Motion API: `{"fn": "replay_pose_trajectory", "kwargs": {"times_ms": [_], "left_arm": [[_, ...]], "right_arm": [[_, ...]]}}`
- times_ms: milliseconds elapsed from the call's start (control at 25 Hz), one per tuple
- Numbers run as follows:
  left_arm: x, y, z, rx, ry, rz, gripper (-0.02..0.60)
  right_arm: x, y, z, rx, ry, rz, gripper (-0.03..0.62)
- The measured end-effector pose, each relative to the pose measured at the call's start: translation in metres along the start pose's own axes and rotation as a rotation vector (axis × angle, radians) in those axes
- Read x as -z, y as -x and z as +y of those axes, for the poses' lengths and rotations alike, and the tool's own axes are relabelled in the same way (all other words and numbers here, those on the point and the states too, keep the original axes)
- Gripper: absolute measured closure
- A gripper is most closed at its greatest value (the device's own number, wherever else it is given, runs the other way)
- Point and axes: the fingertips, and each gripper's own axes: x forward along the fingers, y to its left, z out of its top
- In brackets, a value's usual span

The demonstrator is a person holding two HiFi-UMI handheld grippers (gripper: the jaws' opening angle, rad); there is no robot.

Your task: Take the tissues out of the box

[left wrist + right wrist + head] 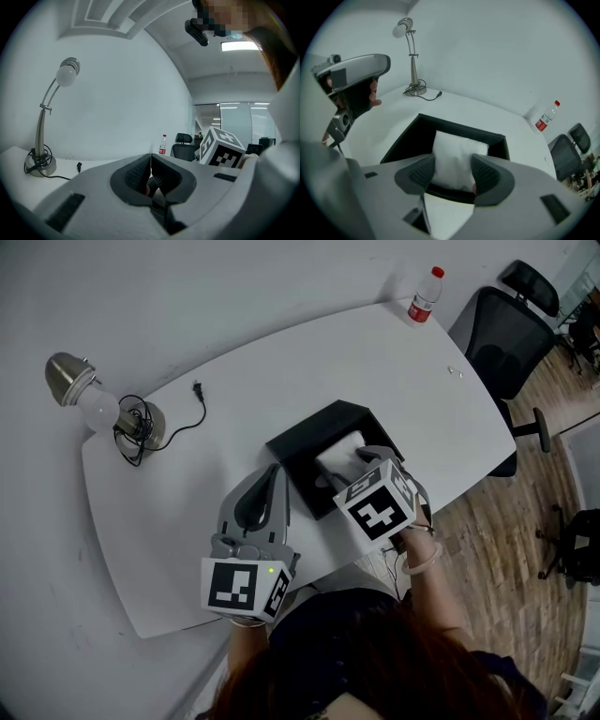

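White, soft, crumpled: the tissues [459, 143] stand up as a folded wad out of the box [302, 448], which is matte black, square-cornered, rigid and open-topped. The box sits near the middle of the worktop [234, 399], a smooth white slab with rounded corners.

Step in hand: the grasp, ahead of lifting out.
- Right claw [453, 160]: its ribbed dark pads are closed on the wad from both sides. The paper bulges above them and hangs in a loose sheet below.
- The wad's lower part is inside the box, so nothing is out yet.
- Left claw [150, 158]: jaws together, nothing between them. It hovers off the worktop at about 8 o'clock of the box, just beside it, and does not touch it.

Next move, by my judgement: draw the wad up and clear of the rim.
- The paper is thin and compressible, so the hold has to stay firm without shearing the sheets. A slow pull suits it.
- The box looks light and may ride up with the wad.
- The idle left claw is well placed to press down on the near wall.
- Whether more sheets lie under the wad cannot be told.

Surroundings, head view:
- A brushed-metal lamp [86, 395] with a bare bulb lies at 10 o'clock of the box, its black cable [192, 409] trailing towards the middle.
- A clear plastic bottle [424, 296] with a red cap stands at 1 o'clock, near the worktop's edge.
- A black mesh chair [506, 343] is beyond it.
- All are well apart from the box.
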Motion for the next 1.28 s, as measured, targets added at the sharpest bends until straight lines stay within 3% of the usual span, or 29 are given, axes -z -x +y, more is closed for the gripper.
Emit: {"fn": "replay_pose_trajectory", "kwargs": {"times_ms": [600, 840, 1280], "left_arm": [[-0.009, 0.026, -0.023, 0.001, -0.047, -0.018, 0.557], [-0.013, 0.038, -0.03, -0.007, -0.065, -0.028, 0.557], [-0.018, 0.06, -0.042, -0.011, -0.085, -0.05, 0.557]], "right_arm": [[-0.012, 0.034, 0.0, 0.061, -0.021, -0.25, 0.336], [-0.017, 0.047, 0.0, 0.085, -0.084, -0.371, 0.336], [-0.021, 0.076, 0.008, 0.121, -0.08, -0.489, 0.336]]}}
